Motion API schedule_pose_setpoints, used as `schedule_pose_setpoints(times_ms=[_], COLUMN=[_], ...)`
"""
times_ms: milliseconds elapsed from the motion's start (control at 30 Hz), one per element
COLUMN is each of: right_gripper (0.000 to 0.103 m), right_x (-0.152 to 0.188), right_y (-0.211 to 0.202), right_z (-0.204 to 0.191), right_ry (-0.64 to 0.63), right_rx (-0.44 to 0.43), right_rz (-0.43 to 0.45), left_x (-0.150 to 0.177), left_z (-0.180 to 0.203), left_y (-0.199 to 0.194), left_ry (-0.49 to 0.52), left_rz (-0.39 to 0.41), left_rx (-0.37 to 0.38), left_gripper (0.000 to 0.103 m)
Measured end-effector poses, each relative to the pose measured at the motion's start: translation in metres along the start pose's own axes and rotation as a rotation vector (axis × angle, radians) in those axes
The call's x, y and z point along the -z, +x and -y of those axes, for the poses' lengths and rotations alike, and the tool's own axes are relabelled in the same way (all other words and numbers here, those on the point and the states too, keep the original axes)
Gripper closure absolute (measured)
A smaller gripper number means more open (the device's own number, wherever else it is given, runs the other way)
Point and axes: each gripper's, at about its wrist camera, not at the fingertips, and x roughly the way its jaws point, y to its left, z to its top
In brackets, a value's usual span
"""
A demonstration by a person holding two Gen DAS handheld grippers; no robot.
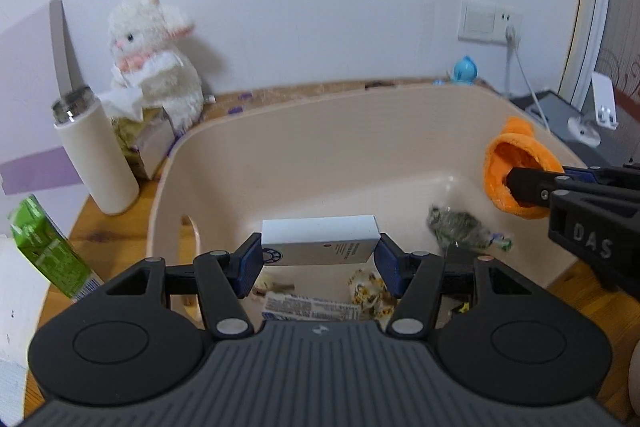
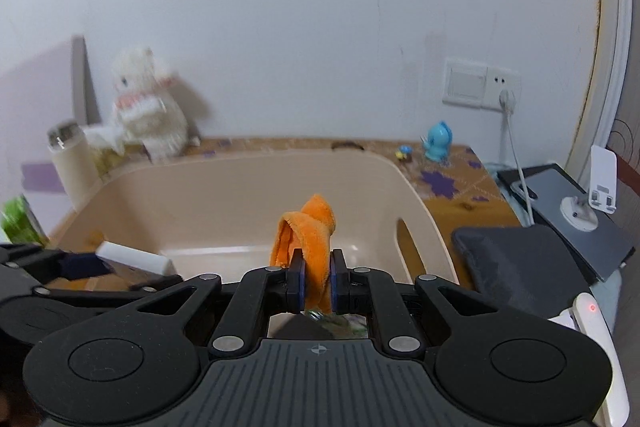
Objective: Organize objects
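Left gripper (image 1: 319,261): pads clamped on the short ends of a white box (image 1: 320,241), held level above the bin's floor.
Right gripper (image 2: 318,281): pads pressed together on an orange cloth (image 2: 308,239) — folds stand up between them, over the bin's right side.
Bin (image 1: 304,131): beige plastic tub on a wooden table (image 1: 100,231); slot handles in its end walls.
Bin contents: green wrapped packet (image 1: 460,231), printed carton (image 1: 312,307), yellow-patterned wrapper (image 1: 370,291).
Left of bin: white flask (image 1: 94,155), green carton (image 1: 48,247), tissue box (image 1: 140,139).
Back wall: white plush (image 1: 154,63) — blue figurine (image 1: 465,69) near the socket (image 1: 490,21).
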Motion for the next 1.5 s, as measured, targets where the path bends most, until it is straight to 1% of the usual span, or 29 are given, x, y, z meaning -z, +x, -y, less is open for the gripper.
schedule_pose_setpoints(times_ms=[33, 67, 100, 133, 167, 200, 267, 300, 333, 367, 400, 467, 567, 700, 767, 967, 1033, 1167, 1300, 1433, 1500], right_gripper=[0.091, 0.088, 0.084, 0.076, 0.071, 0.071, 0.059, 0.055, 0.049, 0.044, 0.042, 0.035, 0.028, 0.02, 0.015, 0.013, 0.012, 0.011, 0.009, 0.008, 0.008], right_x=[0.001, 0.003, 0.004, 0.005, 0.005, 0.006, 0.006, 0.006, 0.006, 0.005, 0.004, 0.003, 0.003, 0.005, 0.007, 0.019, 0.022, 0.029, 0.039, 0.048, 0.051], right_y=[0.004, 0.007, 0.008, 0.009, 0.008, 0.007, 0.003, 0.001, -0.003, -0.006, -0.009, -0.016, -0.028, -0.046, -0.054, -0.081, -0.089, -0.105, -0.121, -0.135, -0.141], right_z=[0.001, 0.002, 0.004, 0.005, 0.006, 0.007, 0.01, 0.011, 0.012, 0.013, 0.014, 0.016, 0.018, 0.02, 0.021, 0.026, 0.026, 0.023, 0.019, 0.016, 0.016], right_ry=[-0.001, 0.003, 0.008, 0.01, 0.012, 0.015, 0.023, 0.025, 0.026, 0.025, 0.025, 0.029, 0.029, 0.012, 0.013, 0.042, 0.041, 0.021, 0.004, -0.018, -0.022], right_rx=[-0.002, -0.008, -0.011, -0.009, -0.008, -0.011, -0.027, -0.035, -0.036, -0.036, -0.035, -0.043, -0.056, -0.056, -0.06, -0.097, -0.104, -0.102, -0.11, -0.089, -0.08], right_rz=[-0.018, -0.031, -0.039, -0.042, -0.041, -0.04, -0.038, -0.033, -0.026, -0.018, -0.011, -0.004, 0.006, 0.014, 0.021, 0.03, 0.03, 0.038, 0.045, 0.057, 0.061], left_x=[0.001, 0.002, 0.003, 0.003, 0.003, 0.003, 0.002, 0.002, 0.002, 0.002, 0.002, 0.002, 0.002, 0.004, 0.006, 0.018, 0.022, 0.03, 0.04, 0.05, 0.055], left_z=[0.0, 0.0, 0.0, -0.001, -0.002, -0.003, -0.006, -0.006, -0.006, -0.006, -0.006, -0.006, -0.009, -0.011, -0.012, -0.016, -0.018, -0.024, -0.027, -0.027, -0.028], left_y=[0.004, 0.007, 0.01, 0.01, 0.011, 0.011, 0.009, 0.007, 0.004, 0.001, -0.003, -0.012, -0.024, -0.042, -0.052, -0.084, -0.094, -0.112, -0.128, -0.141, -0.147], left_ry=[0.003, 0.008, 0.01, 0.001, -0.006, -0.008, -0.008, -0.006, -0.003, 0.0, 0.003, 0.006, -0.008, -0.019, -0.018, -0.047, -0.045, -0.052, -0.054, -0.04, -0.041], left_rz=[-0.017, -0.033, -0.046, -0.049, -0.056, -0.064, -0.064, -0.06, -0.055, -0.049, -0.034, -0.008, 0.004, 0.004, 0.009, 0.027, 0.028, 0.033, 0.036, 0.033, 0.031], left_rx=[0.004, 0.009, 0.017, 0.02, 0.022, 0.025, 0.034, 0.044, 0.044, 0.035, 0.024, 0.016, 0.012, 0.034, 0.032, 0.052, 0.045, 0.033, 0.037, 0.026, 0.039], left_gripper=[0.041, 0.041, 0.041, 0.041, 0.04, 0.036, 0.032, 0.031, 0.03, 0.024, 0.019, 0.017, 0.016, 0.014, 0.013, 0.013, 0.013, 0.013, 0.013, 0.013, 0.012])
